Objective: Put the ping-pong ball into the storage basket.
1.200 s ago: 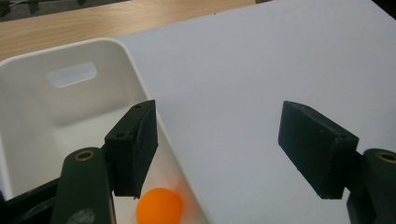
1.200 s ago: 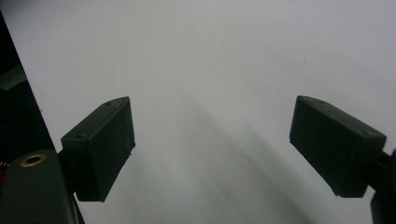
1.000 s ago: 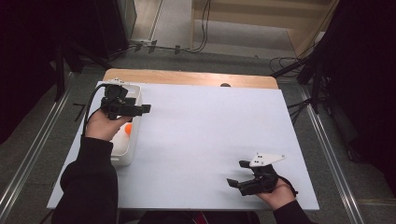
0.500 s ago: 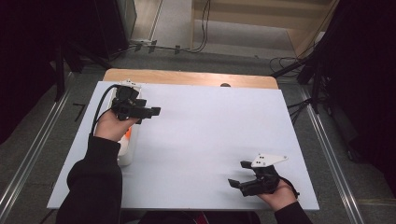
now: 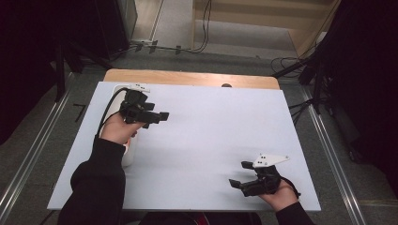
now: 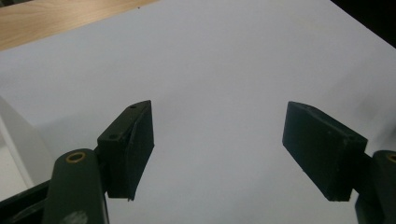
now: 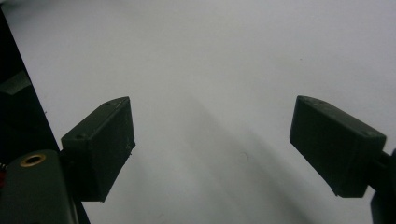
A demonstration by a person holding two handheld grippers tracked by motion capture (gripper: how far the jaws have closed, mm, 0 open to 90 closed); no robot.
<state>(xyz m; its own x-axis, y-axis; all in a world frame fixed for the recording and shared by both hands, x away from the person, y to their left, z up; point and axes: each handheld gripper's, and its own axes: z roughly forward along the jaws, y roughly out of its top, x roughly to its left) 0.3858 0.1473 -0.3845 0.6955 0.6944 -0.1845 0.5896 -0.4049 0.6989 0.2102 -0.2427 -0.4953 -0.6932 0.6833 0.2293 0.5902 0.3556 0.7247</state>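
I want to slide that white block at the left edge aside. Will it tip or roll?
The white block looks long, flat and boxy, so it probably slides rather than rolls. Lying low on the table, it seems unlikely to tip. Its weight can't be judged.

Both the left gripper and right gripper are black; the right carries a pale grey plate. The table is plain white with a light wooden far edge; the box is white

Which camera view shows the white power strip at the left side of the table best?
The high view: the white power strip lies along the table's left edge, mostly covered by the left hand and its tool. The left gripper view catches a white corner. The right gripper view faces bare table.
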